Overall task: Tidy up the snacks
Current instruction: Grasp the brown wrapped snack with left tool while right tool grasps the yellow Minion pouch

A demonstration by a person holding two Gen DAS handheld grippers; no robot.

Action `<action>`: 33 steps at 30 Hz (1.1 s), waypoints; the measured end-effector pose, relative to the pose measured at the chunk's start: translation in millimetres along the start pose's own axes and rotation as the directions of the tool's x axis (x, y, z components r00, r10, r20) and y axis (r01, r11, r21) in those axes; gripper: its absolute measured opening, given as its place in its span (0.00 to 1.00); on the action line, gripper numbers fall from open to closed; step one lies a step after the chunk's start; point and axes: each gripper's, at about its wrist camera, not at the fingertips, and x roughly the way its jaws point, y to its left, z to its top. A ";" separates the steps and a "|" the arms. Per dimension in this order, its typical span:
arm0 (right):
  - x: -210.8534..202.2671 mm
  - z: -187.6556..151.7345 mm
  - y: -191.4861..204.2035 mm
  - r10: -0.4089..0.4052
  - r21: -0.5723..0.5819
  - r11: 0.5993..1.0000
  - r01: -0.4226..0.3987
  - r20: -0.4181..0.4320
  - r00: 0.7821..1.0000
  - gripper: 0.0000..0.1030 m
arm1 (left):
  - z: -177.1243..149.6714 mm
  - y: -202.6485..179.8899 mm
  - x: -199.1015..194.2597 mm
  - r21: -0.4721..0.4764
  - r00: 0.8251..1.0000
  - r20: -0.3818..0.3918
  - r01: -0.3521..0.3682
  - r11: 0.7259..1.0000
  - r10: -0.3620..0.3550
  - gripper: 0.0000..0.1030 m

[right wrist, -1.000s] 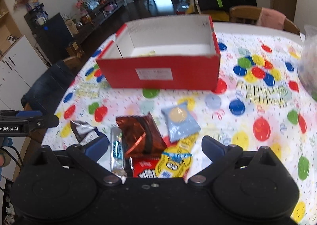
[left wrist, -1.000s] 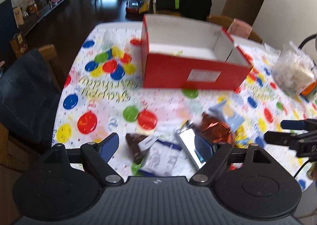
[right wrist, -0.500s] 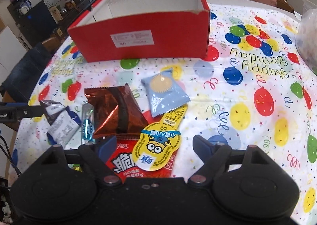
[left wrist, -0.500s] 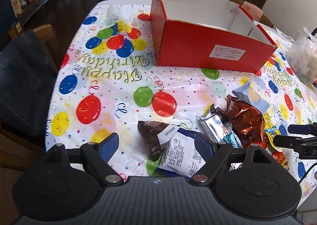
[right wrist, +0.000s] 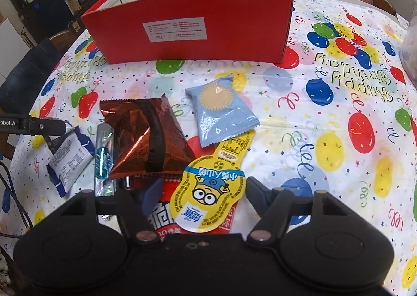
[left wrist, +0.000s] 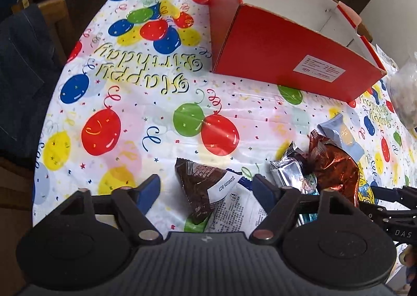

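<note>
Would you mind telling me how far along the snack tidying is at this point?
Barely started. No snack shows in the red box, though its floor is hidden. In hand: the left gripper is closing around the brown-and-white packet, the right gripper around the yellow pouch; neither is gripped yet. Left: copper bag, blue packet, candy stick.

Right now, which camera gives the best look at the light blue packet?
The right wrist view: the light blue packet lies whole and unobstructed near the middle, its round gold emblem plain. The left wrist view shows it only small at the right edge, partly behind the shiny brown bag.
</note>
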 end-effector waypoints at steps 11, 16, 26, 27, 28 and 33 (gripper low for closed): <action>-3.0 -1.5 -2.5 -0.001 0.010 1.000 0.001 0.008 1.000 0.57 | -1.5 -0.8 5.5 -0.010 1.000 -0.022 0.000 1.000 0.000 0.41; -7.2 -2.7 -4.9 0.009 0.021 1.000 -0.009 0.019 1.000 0.57 | -2.8 1.0 2.8 -0.020 1.000 -0.008 0.001 1.000 -0.002 0.32; -24.0 -7.4 -14.4 0.041 0.075 0.996 -0.045 0.048 0.998 0.57 | -10.0 9.8 -8.0 -0.063 1.000 0.029 0.008 0.998 -0.006 0.27; -26.4 -8.3 -15.7 0.047 0.083 0.995 -0.052 0.051 0.998 0.57 | -11.1 11.1 -9.7 -0.069 0.999 0.032 0.012 0.998 -0.010 0.27; -28.9 -9.3 -17.0 0.053 0.089 0.994 -0.057 0.054 0.997 0.57 | -12.6 12.0 -11.4 -0.074 0.999 0.034 0.013 0.997 -0.010 0.27; -41.2 -13.2 -22.4 0.082 0.120 0.989 -0.090 0.067 0.994 0.50 | -19.8 17.2 -21.9 -0.100 0.998 0.051 0.034 0.994 -0.029 0.27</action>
